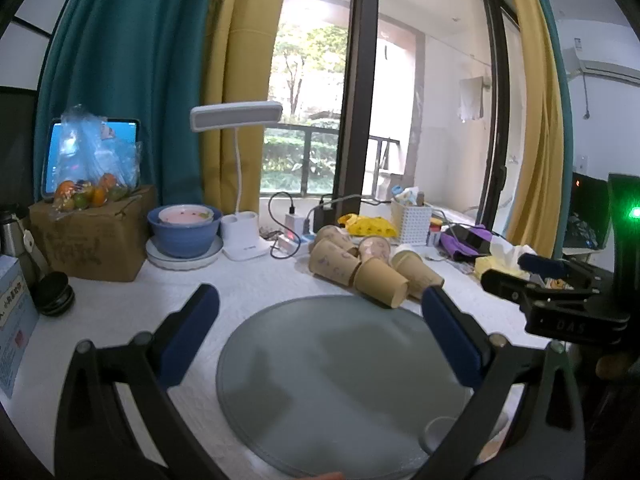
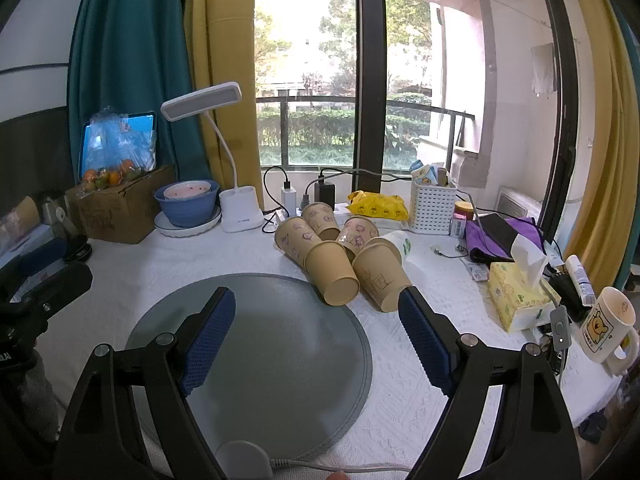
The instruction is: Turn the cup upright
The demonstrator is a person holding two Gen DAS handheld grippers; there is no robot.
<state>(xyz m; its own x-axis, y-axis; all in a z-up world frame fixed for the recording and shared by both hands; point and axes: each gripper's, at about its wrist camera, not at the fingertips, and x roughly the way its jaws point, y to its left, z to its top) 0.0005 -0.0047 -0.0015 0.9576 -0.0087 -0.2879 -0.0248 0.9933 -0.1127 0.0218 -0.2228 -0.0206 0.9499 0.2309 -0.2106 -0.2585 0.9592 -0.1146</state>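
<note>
The left gripper and right gripper both stand wide apart, holding nothing, above the round grey mat. The brown paper cups lie on their sides in a cluster at the mat's far edge. Only the right wrist view shows the yellow tissue box and the cream bear-print mug. Behind the cups stand the white desk lamp, the blue bowl and the white mesh basket.

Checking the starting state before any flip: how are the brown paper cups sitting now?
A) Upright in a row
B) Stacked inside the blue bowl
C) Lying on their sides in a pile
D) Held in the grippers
C: the paper cups lie tipped over in a cluster beside the grey mat, and both grippers are open and empty.
</note>
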